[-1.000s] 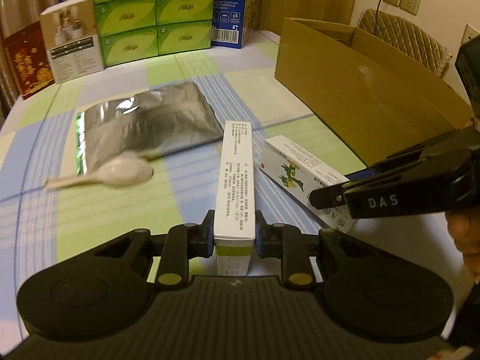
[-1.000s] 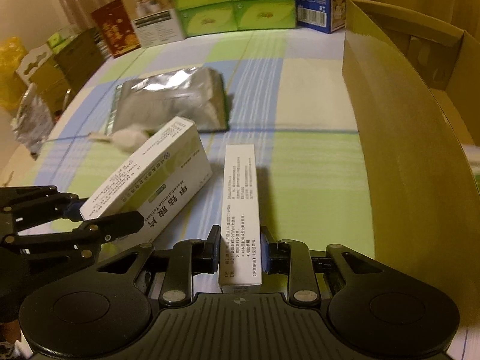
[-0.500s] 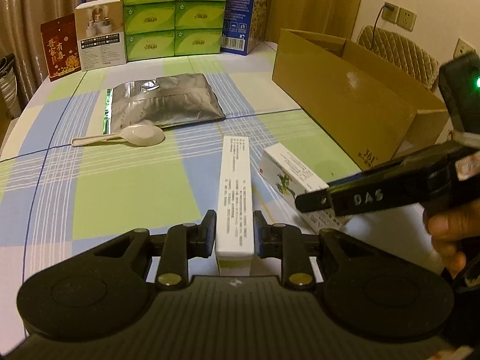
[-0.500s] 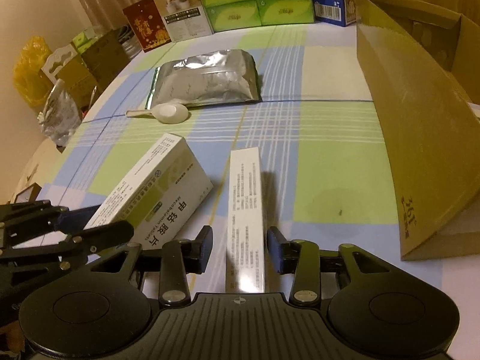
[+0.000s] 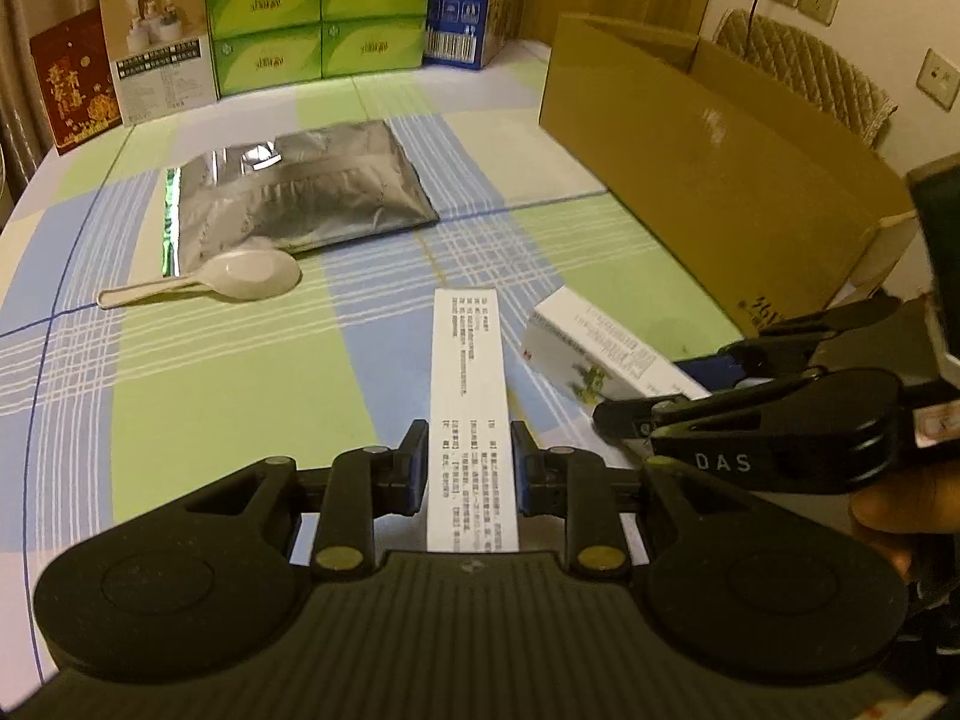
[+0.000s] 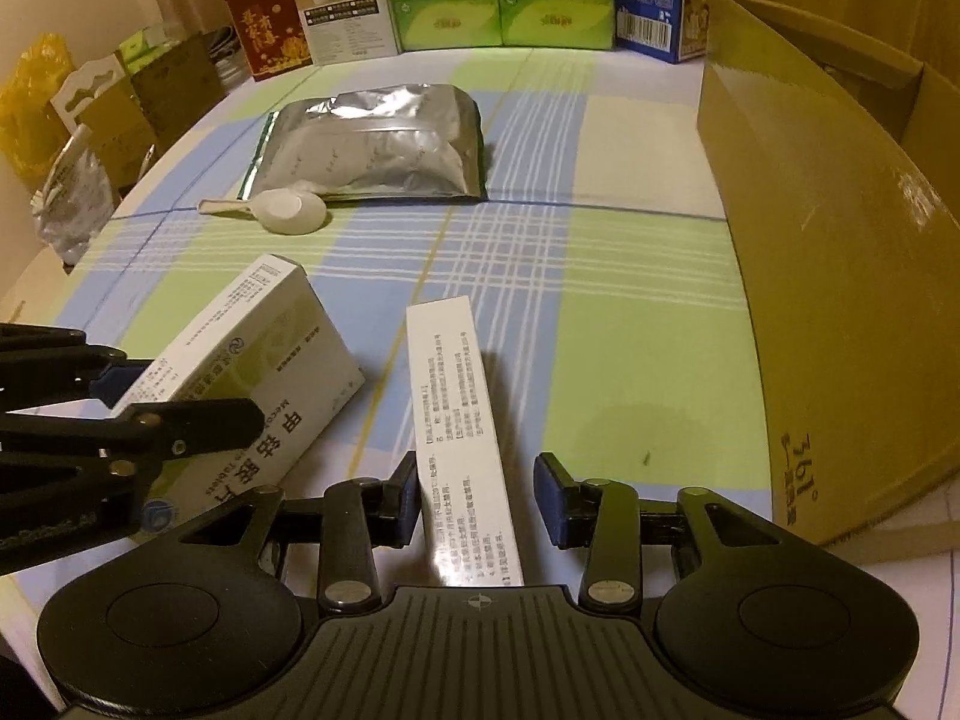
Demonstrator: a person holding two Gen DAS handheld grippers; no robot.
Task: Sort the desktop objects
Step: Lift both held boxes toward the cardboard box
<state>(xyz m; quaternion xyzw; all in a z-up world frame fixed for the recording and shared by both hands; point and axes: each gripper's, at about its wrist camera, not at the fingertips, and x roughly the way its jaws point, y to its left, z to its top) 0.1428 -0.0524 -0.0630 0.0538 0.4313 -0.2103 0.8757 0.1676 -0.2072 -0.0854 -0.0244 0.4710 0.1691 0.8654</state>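
Nearest the camera, the right gripper [image 6: 477, 498] has let go. A second ago its jaws were clamped on the long box [image 6: 462, 420]; now they stand apart, with a clear gap on one side. The long box lies flat on the checked surface [image 6: 648, 360], near the cardboard carton [image 6: 810, 276] but outside its long wall.

The left gripper [image 5: 471, 468] has its jaws around the medicine box [image 5: 471, 396], which has also come down to the surface, on the side of the long box away from the carton. The pads sit right at its edges. They may still be pinching lightly, but I cannot tell from this view.

As I judge it, both boxes have been set down side by side, not sorted into the carton, so that step remains.

Further from the carton's near corner, a white spoon [image 5: 240, 279] lies just in front of a silver foil pouch [image 5: 294, 192]. Neither is touched by a gripper. Beyond the carton's far end, green tissue packs [image 5: 318, 12] are stacked with other printed cartons.

The carton is open at the top. Only its bare inner walls show, and its floor is hidden, so what it holds cannot be made out.
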